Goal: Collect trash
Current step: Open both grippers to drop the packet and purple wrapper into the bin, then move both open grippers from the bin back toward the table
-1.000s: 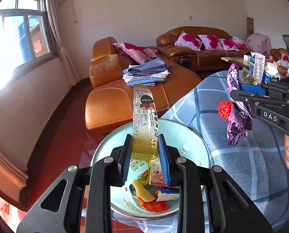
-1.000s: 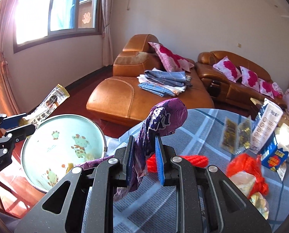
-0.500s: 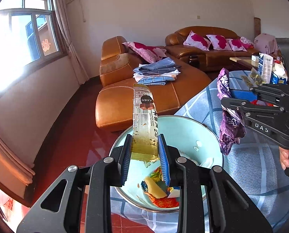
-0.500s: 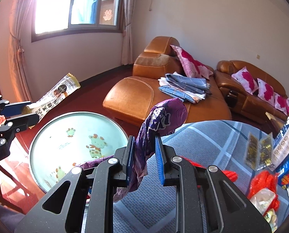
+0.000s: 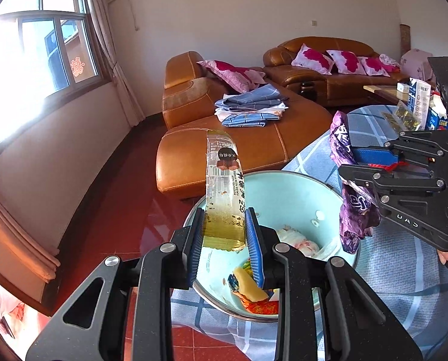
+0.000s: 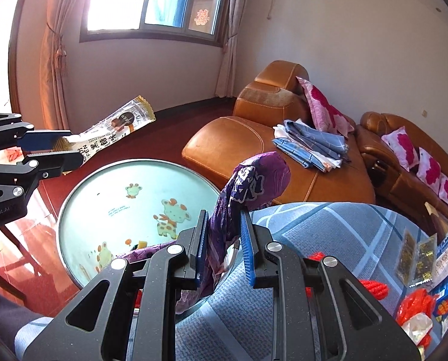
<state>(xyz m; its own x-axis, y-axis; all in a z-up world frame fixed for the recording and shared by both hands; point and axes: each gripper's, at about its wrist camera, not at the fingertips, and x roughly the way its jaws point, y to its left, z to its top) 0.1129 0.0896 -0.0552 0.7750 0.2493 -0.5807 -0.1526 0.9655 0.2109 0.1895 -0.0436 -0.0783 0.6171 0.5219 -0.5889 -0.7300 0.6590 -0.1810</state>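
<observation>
My left gripper (image 5: 225, 240) is shut on a long clear-and-gold snack wrapper (image 5: 222, 186) and holds it above a light blue basin (image 5: 296, 198) with several scraps inside. The wrapper (image 6: 109, 138) and the left gripper (image 6: 58, 150) also show in the right wrist view, at the basin's far left rim. My right gripper (image 6: 222, 246) is shut on a crumpled purple wrapper (image 6: 251, 183) over the near right edge of the basin (image 6: 127, 189). In the left wrist view the purple wrapper (image 5: 353, 210) hangs over the basin's right rim.
The basin sits at the edge of a table with a blue checked cloth (image 6: 329, 234). Red netting (image 6: 416, 303), gold packets (image 6: 416, 255) and cartons (image 5: 419, 102) lie on the table's far side. Orange leather sofas (image 5: 254, 138) with folded cloth stand behind.
Both grippers have moved left with their wrappers; the basin now lies further right in the left wrist view. The purple wrapper has come from over the cloth to the basin's rim.
</observation>
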